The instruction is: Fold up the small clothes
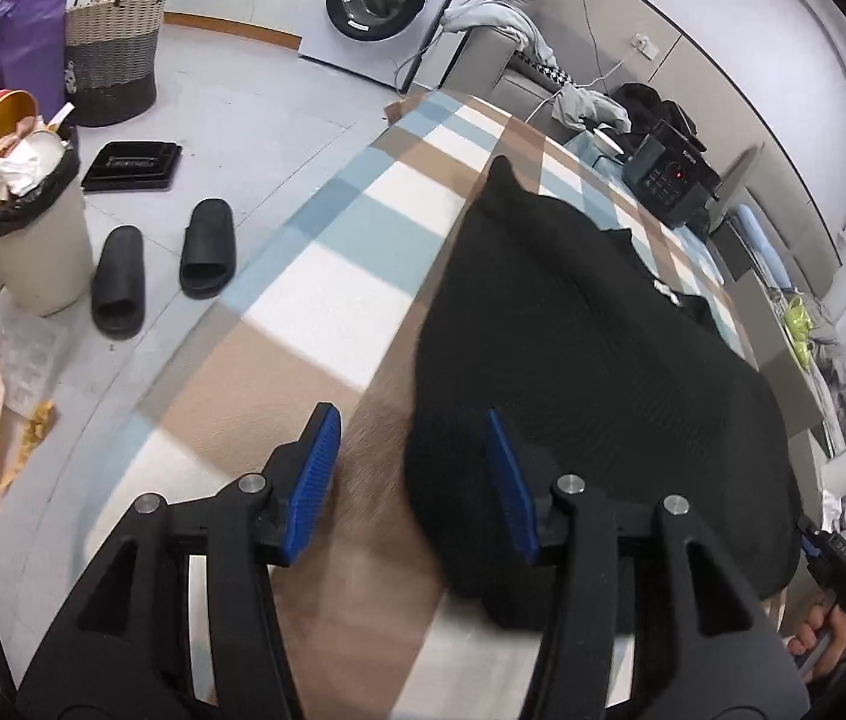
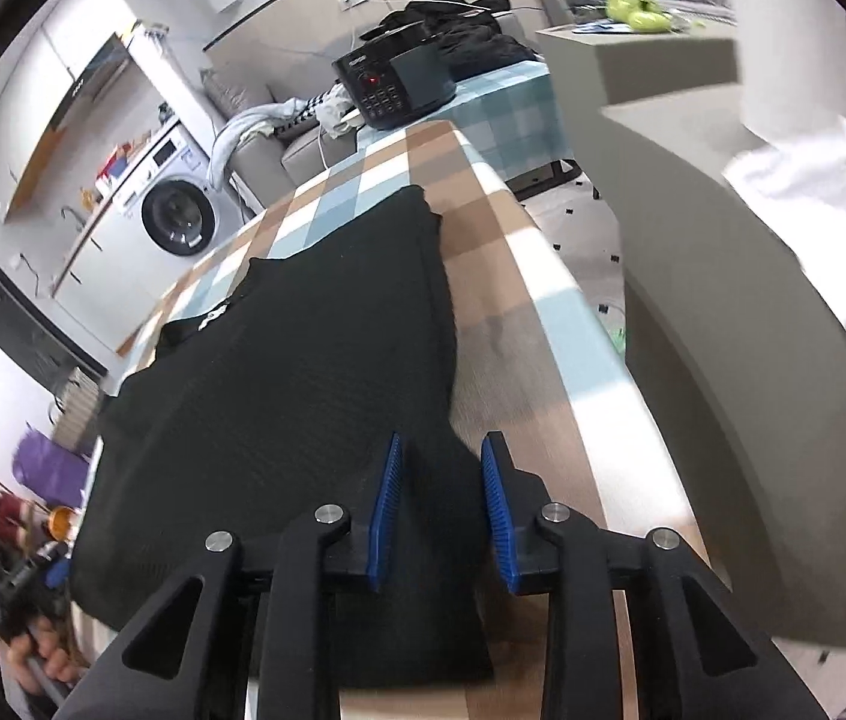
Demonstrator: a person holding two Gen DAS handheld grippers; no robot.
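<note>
A black knit garment (image 1: 573, 330) lies flat along the table with the checked cloth (image 1: 333, 300); a small white label shows near its far end. My left gripper (image 1: 410, 420) is open at the garment's near left corner. Its left pad is over bare cloth and its right pad over the black fabric, with nothing pinched. In the right wrist view the same garment (image 2: 303, 330) runs up the table (image 2: 513, 300). My right gripper (image 2: 444, 444) is open over its near right corner. The fabric lies between and below the blue pads without being pinched.
A black appliance with buttons (image 1: 669, 180) (image 2: 399, 84) stands at the table's far end. On the floor to the left are a full bin (image 1: 33, 228), two black slippers (image 1: 207, 246) and a woven basket (image 1: 114, 54). A person's hand (image 1: 822, 639) shows at the right edge.
</note>
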